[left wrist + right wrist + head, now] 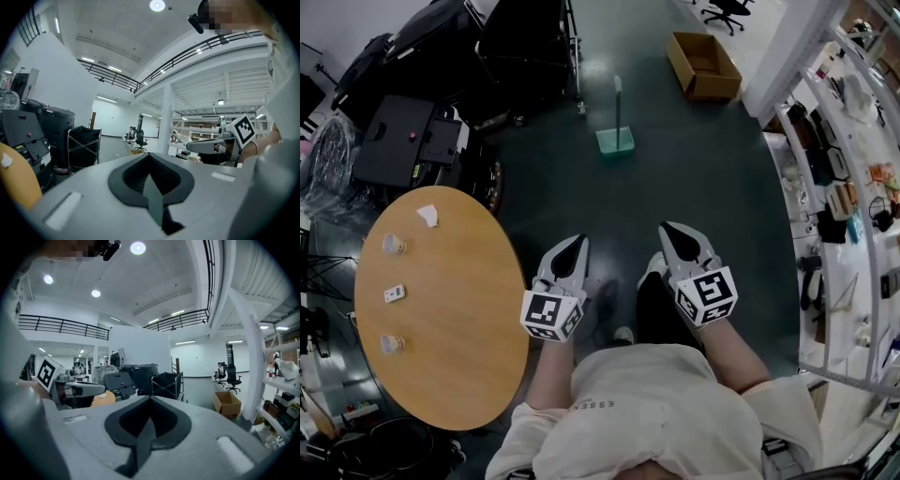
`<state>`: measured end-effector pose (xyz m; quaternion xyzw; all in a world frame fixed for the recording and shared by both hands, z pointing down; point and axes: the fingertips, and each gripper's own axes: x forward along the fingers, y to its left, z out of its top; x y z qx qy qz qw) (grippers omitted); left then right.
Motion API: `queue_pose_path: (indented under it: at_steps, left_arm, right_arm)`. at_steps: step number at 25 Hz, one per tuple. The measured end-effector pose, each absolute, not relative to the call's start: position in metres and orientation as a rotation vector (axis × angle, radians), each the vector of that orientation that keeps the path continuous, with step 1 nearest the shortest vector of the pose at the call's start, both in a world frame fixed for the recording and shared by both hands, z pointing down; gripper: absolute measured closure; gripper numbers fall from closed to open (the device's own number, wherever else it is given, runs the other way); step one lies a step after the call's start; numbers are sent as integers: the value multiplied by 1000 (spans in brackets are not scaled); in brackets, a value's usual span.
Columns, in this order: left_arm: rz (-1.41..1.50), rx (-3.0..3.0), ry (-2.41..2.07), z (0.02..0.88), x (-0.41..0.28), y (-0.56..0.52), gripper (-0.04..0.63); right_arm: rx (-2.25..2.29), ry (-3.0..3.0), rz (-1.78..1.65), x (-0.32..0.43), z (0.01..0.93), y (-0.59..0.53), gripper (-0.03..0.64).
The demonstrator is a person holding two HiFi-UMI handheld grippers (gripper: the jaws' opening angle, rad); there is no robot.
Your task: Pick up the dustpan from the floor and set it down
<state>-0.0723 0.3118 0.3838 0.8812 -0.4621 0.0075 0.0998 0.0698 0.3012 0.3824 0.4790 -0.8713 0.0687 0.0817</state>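
Two grey hand-held grippers point forward over a dark green floor (pixel 712 187), seen from above the person holding them. The left gripper (pixel 577 244) and the right gripper (pixel 668 230) sit side by side, a little apart. Each carries a black-and-white marker cube at its back. Each has its jaws pressed together with nothing between them. The task's thing, a pale green long-handled dustpan (pixel 616 139), stands upright on the floor well ahead of both grippers, roughly midway between their lines, and is untouched. A round wooden tabletop (pixel 459 309) lies to the left with a few small white items on it. An open brown cardboard box (pixel 705 67) sits on the floor beyond the dustpan, to the right.

The left gripper view looks nearly level across the room. Its jaws are closed and empty, the right gripper appears at the right edge, and the dustpan does not show.

The right gripper view likewise shows closed, empty jaws, with the cardboard box at the right and the left gripper at the left. The dustpan does not show here either.

Judging from this, the reach has barely begun. To do it well, one gripper should part its jaws before arriving, lower toward the thin upright handle, and close squarely around it. That way the pan lifts without swinging or tipping.
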Motion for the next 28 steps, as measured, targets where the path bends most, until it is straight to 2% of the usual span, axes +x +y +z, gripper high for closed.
queue_pose_path:
  at_steps: [18, 28]
  left_arm:
    - [41, 2508, -1513, 393, -53, -11, 588]
    - [70, 2352, -1524, 458, -68, -157, 588]
  right_arm:
    - [1137, -2682, 125, 84, 387, -61, 626]
    - [1179, -2508, 342, 79, 467, -195, 626]
